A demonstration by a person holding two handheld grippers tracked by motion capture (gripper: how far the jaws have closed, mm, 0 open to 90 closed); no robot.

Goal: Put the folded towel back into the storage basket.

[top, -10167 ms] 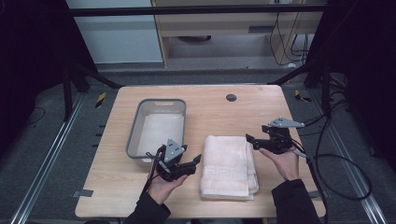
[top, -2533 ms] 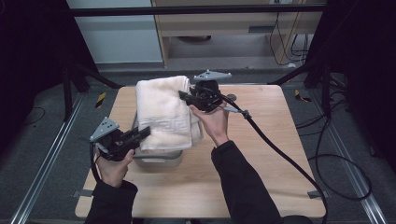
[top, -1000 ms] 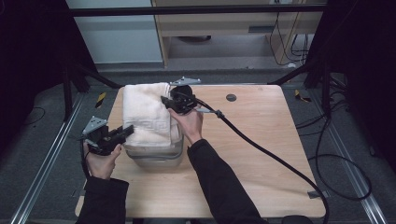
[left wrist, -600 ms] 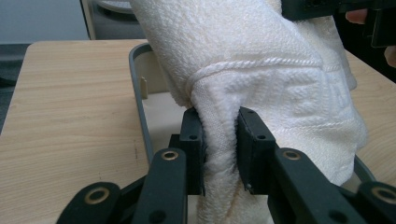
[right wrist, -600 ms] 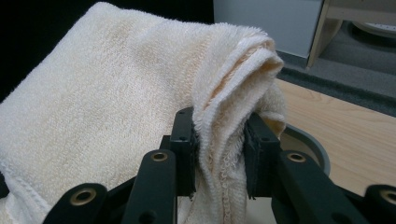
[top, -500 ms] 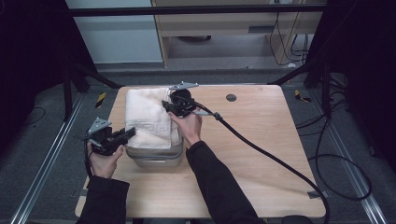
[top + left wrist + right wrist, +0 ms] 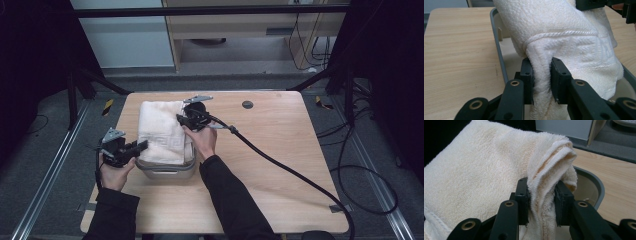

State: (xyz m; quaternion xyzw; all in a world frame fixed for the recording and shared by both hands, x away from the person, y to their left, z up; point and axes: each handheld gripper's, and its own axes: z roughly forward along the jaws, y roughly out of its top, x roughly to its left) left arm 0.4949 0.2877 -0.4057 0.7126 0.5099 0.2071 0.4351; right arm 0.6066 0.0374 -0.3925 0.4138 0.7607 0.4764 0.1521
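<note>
A folded white towel (image 7: 162, 132) lay draped over a grey bin (image 7: 165, 170) left of centre in the high view, its bulk bridging the rim rather than sunk inside. The left gripper (image 7: 541, 75) had its black jaws pinched onto a thick fold at the towel's near corner, terry cloth bulging between them; the right gripper (image 7: 541, 195) was likewise clamped on a bunched hem at the far edge, above the bin's rounded rim. The towel looked soft, light and limp, with a looped pile, a corded band and a woven key pattern near one end; it would likely sag and unfold wherever it was unsupported, so doubled edges and corners seemed the surest places to grip. It appeared neither slippery nor fragile. The bin was smooth, rigid plastic with rounded corners, and the table (image 7: 280, 165) beneath was pale wood grain, flat and matte.
</note>
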